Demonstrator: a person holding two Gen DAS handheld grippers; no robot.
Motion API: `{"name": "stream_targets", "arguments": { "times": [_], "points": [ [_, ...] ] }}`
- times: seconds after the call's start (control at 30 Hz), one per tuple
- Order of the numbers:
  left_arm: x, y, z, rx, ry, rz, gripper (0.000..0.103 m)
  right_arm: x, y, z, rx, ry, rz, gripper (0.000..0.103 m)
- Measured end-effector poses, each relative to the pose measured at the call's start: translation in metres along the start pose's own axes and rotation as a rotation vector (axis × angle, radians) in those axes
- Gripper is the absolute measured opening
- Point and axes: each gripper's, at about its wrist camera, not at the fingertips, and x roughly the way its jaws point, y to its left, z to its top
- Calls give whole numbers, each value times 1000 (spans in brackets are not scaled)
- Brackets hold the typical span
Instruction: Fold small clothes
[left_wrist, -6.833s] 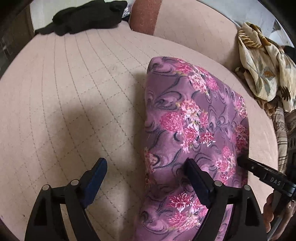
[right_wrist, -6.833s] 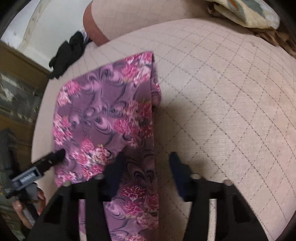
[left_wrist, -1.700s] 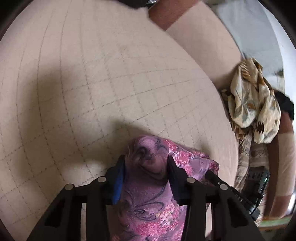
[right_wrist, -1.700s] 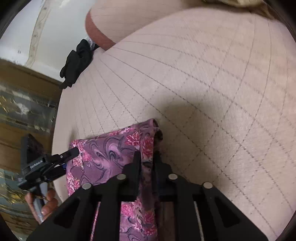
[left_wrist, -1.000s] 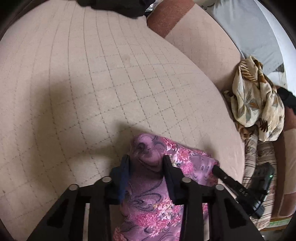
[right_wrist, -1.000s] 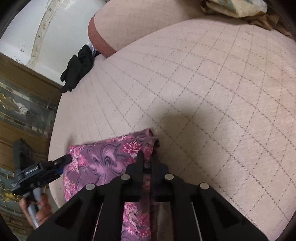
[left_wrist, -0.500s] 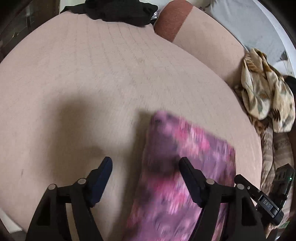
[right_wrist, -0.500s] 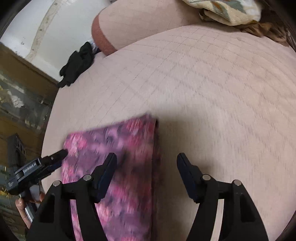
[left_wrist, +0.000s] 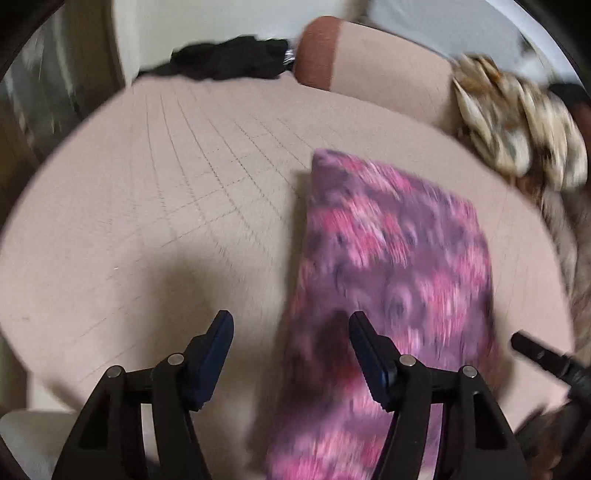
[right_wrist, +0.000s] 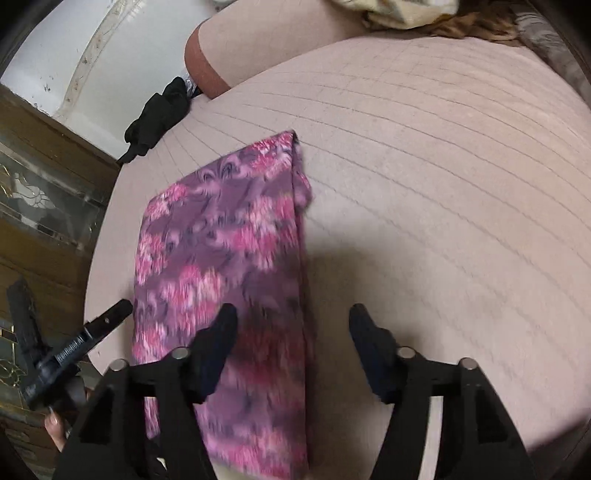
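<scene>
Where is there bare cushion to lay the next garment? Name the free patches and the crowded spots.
Free: the wide quilted cushion to the right of the purple floral cloth, up to the backrest; also the stretch between that cloth's left side and the black garment in the left wrist view. Crowded: the far right edge, where the beige patterned clothes are heaped.

Both grippers let go: the left gripper (left_wrist: 290, 334) and right gripper (right_wrist: 291, 328), clamped on the purple floral cloth (right_wrist: 225, 266) a second ago, now gape wide, pulled back near, and the cloth lies flat, folded shorter.
</scene>
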Motion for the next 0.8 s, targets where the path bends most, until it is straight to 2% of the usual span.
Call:
{"name": "stream_targets", "arguments": {
  "times": [0.07, 0.13, 0.23, 0.33, 0.53, 0.67, 0.8],
  "points": [
    [-18, -11, -18, 57, -35, 28, 73, -14, 5, -18, -27, -10, -63, 63],
    [-41, -23, -38, 112, -89, 59, 80, -26, 9, -32, -54, -21, -107, 63],
    [-69, -32, -56, 141, -131, 70, 87, -47, 13, -57, -66, -41, -122, 63],
    [-100, -31, -78, 128, -146, 50, 92, -70, 18, -86, -90, -74, -138, 67],
    [-149, -22, -103, 51, -193, 67, 92, -115, 38, -126, -148, -133, -154, 68],
    [-181, -21, -102, 6, -234, 46, 92, -149, 63, -130, -202, -195, -148, 69],
    [-214, -22, -98, 20, -277, 52, 92, -182, 90, -126, -243, -253, -124, 70]
  ]
}}
